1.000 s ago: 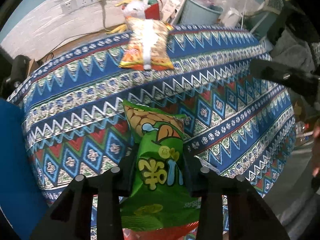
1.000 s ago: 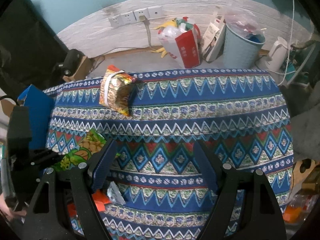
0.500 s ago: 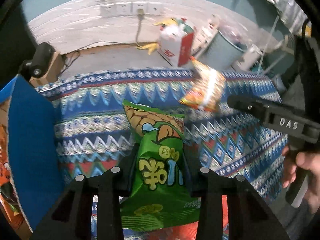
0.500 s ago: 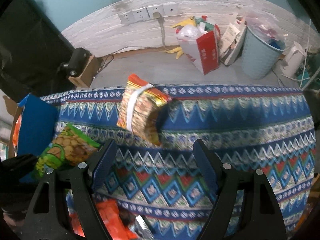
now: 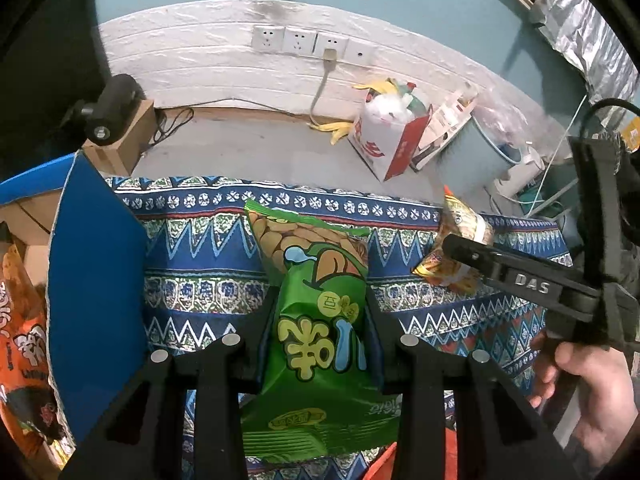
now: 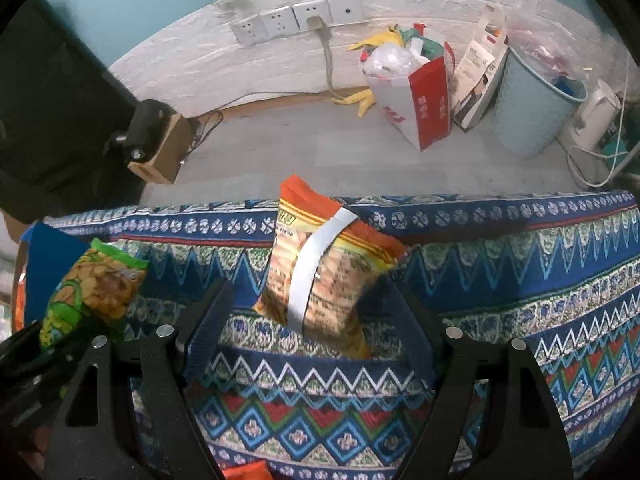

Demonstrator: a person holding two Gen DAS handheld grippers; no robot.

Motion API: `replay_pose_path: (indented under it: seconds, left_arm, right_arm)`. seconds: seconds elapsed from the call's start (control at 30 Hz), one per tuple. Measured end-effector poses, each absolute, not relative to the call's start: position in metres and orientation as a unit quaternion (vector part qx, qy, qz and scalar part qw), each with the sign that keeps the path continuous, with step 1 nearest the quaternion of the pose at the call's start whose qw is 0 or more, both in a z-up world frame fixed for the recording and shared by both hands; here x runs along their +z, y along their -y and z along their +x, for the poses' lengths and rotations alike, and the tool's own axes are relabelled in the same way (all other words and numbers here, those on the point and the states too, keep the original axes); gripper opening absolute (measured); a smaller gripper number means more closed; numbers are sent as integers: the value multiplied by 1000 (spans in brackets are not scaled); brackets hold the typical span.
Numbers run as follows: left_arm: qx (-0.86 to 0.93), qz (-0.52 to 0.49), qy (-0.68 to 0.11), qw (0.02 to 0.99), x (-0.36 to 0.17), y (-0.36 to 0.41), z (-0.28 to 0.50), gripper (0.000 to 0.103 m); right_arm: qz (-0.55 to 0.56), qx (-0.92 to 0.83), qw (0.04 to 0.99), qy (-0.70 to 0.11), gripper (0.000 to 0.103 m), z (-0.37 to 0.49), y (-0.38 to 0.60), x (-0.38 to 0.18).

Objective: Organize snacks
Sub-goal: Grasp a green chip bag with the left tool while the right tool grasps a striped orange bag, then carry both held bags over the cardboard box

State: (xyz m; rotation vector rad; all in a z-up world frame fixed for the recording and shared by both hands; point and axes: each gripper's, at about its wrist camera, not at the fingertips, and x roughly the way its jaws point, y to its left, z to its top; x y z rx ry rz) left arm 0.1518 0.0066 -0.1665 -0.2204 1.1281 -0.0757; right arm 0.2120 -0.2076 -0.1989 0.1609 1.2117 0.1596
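Fingers (image 5: pixel 256 328) of left gripper (image 5: pixel 320 332) clamped green crinkly snack packet (image 5: pixel 320 344), angled steeply down over patterned blue-cloth counter (image 5: pixel 200 248). Right gripper (image 6: pixel 308 324) spread wide, straddling orange-yellow taped snack bag (image 6: pixel 324 272) lying on counter; bare hand (image 5: pixel 580 392) gripped its handle.

White letters "DAS" stand on the black plastic right gripper (image 5: pixel 456 246) finger, right of the left jaws.
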Motion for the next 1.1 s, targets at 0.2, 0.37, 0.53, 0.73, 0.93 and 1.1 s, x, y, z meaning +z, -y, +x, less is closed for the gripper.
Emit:
replay_pose_path:
  seconds: [0.2,0.37,0.53,0.73,0.93,1.1]
  left_arm:
    - [-37,-107,-536,836,-168,-10,150,38]
    - [-43,-103,-535,838,-166,-9,146,38]
    - [-43,-103,-533,839,-163,-9,143,38]
    - [-42,-102,-522,846,-151,-9,134,38]
    - [-41,-96,-506,856,-133,-7,121,38]
    - [-39,-88,-492,865,-118,-4,108,38]
  right_arm:
    - [46,62,817,-571,77,218,196,-211]
    - [6,68,820,-569,52,218,188,-214]
    - [-18,85,821,-564,42,210,184,-208]
    - [-14,100,831,-548,40,196,188,-189]
    - [-13,112,841,-528,40,183,190,-165]
    - [-11,126,848,-514,40,170,189,-144]
